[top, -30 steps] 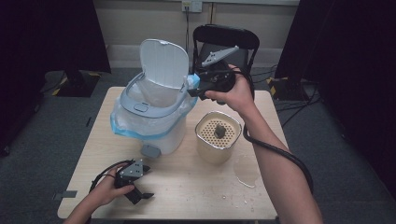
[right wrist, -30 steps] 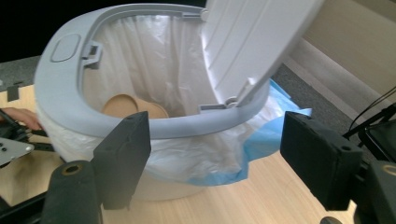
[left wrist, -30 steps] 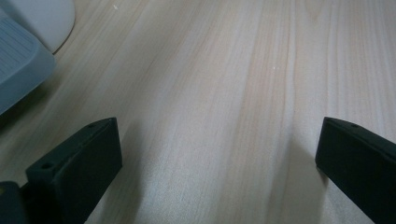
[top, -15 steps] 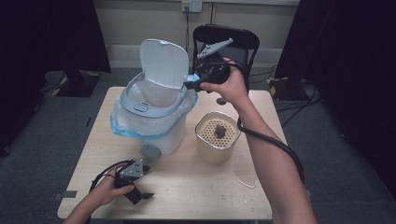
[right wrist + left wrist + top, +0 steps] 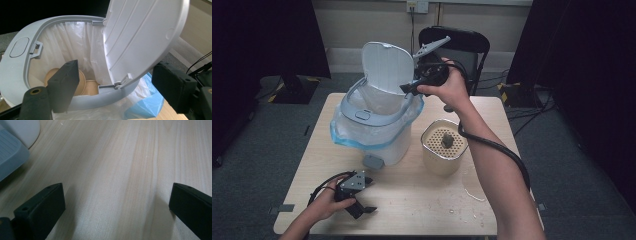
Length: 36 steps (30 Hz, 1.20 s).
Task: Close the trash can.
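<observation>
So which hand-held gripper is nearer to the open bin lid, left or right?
Right. The right hand-held gripper hangs in the air right beside the bin lid, jaws open. The left hand-held gripper rests low on the table, in front of the bin.

On the table (image 5: 422, 200) we see the bin (image 5: 377, 125) at ten o'clock, the pot (image 5: 443, 147) just beside it at three, and the chair (image 5: 459, 47) behind at twelve. Cups (image 5: 83, 83) lie in the bin.

Right tool (image 5: 404, 90) hangs open beside the bin's raised lid (image 5: 387, 62)
</observation>
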Tool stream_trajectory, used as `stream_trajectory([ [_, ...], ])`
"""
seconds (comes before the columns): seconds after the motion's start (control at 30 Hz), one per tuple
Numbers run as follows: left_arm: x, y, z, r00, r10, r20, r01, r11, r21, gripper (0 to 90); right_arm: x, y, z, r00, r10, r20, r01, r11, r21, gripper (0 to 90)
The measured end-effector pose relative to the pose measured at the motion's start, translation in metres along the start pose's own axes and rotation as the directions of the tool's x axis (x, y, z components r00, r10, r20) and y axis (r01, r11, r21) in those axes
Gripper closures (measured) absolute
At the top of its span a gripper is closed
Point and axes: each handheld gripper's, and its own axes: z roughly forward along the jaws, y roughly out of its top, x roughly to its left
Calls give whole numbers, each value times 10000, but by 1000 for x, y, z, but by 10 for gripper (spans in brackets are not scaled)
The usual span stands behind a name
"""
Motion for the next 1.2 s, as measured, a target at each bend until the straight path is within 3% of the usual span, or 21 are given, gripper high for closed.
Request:
stream_trajectory([
  [0.37,0,0,0,10000,-14,24,14,10000,-31,0,5,8,-6,9999,-49,-123,47,9999,-163,227],
  [0.67,0,0,0,10000,6,13,-6,10000,-30,0,21,12,-13,9954,-308,-906,247,9974,-682,239],
  [0.97,0,0,0,10000,1,-8,-1,10000,-41,0,36,10,-9,9883,-473,-1448,389,9974,-606,226],
  [1.03,0,0,0,10000,0,-11,0,10000,-34,0,38,8,-5,9822,-442,-1828,360,9982,-476,232],
  [1.2,0,0,0,10000,-2,30,2,10000,-36,0,41,6,1,9766,-477,-2096,429,9987,-274,238],
])
